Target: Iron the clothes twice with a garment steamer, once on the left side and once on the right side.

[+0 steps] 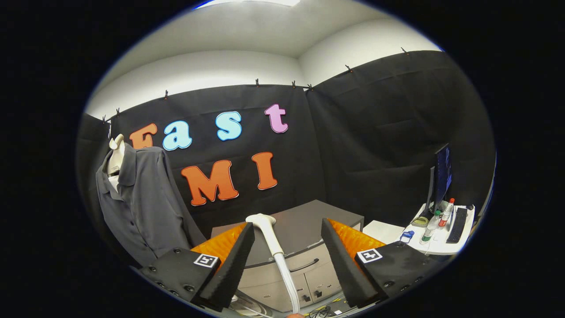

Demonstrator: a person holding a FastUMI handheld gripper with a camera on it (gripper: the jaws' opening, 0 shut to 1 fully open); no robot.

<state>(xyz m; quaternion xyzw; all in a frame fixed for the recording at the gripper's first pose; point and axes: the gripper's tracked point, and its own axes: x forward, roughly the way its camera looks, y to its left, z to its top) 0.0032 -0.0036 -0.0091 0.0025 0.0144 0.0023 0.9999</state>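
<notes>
Even, fairly bright light falls from a ceiling lamp (260, 2) overhead. Focus is sharp; fisheye bending curves the walls (220, 66) toward the rim.

Your hand-held gripper (287, 229): the fingers stand spread, and their rear parts run out of view below. Garment steamer (271, 234): its head rises between the fingers; its hose leaves the picture at the bottom, so you cannot trace where it ends. Grey shirt (141, 203): the hem and lower left side are hidden behind the left finger mount. Cabinet (304, 221): its front corners lie behind both fingers. Bottles (437, 221) on the side worktop (437, 245): too small for you to identify their contents.
</notes>
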